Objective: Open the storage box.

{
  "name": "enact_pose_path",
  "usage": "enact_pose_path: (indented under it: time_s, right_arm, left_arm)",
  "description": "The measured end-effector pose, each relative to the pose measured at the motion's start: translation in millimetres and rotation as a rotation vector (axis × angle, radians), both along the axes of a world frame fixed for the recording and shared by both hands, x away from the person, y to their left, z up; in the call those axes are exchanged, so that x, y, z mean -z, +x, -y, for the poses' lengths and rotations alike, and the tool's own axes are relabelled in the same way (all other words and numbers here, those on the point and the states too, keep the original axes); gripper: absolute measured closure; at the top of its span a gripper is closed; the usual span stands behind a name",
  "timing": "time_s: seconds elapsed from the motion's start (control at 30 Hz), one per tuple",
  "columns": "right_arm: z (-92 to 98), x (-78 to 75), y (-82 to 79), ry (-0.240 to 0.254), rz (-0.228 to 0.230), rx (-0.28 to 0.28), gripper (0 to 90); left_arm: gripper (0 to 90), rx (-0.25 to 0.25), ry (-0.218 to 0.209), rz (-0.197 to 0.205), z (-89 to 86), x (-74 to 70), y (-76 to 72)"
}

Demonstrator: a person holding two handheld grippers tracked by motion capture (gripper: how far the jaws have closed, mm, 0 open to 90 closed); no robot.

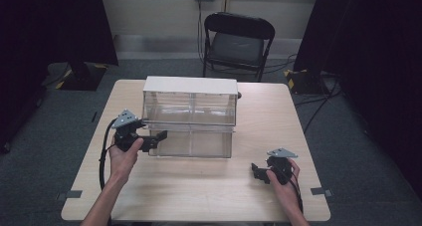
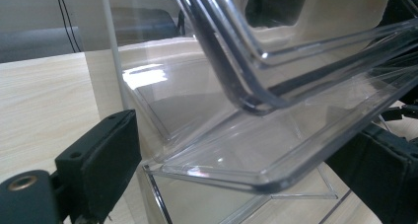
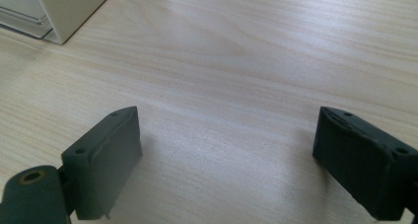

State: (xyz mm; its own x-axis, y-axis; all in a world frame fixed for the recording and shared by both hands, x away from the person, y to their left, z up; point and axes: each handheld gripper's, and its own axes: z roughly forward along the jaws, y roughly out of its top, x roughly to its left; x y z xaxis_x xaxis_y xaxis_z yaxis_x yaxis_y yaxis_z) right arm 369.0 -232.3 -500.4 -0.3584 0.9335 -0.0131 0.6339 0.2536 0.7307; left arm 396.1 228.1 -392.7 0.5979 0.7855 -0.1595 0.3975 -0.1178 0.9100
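A see-through plastic drawer box [image 1: 189, 117] with a white top sits in the middle of the surface [image 1: 199, 186]. One clear drawer [image 2: 276, 135] sticks out between the left gripper's [image 1: 155, 138] spread jaws. The right gripper [image 1: 260, 172] rests well apart on pale wood, jaws wide, holding nothing. A black folding chair [image 1: 238, 42] stands behind.

Glossy clear plastic drawer unit [image 1: 189, 121] on a matt pale wood table [image 1: 199, 186]
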Motion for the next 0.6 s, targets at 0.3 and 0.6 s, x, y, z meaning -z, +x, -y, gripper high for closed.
enact_pose_path:
  time_s: [0.3, 0.6]
  right_arm:
    - [0.0, 0.0, 0.0, 0.0, 0.001, -0.001, 10.4]
    - [0.0, 0.0, 0.1, 0.0, 0.001, -0.001, 10.4]
  left_arm:
    - [7.3, 0.0, 0.0, -0.002, 0.0, -0.1, -0.1]
    - [7.2, 0.003, 0.007, 0.0, -0.4, -0.3, 0.2]
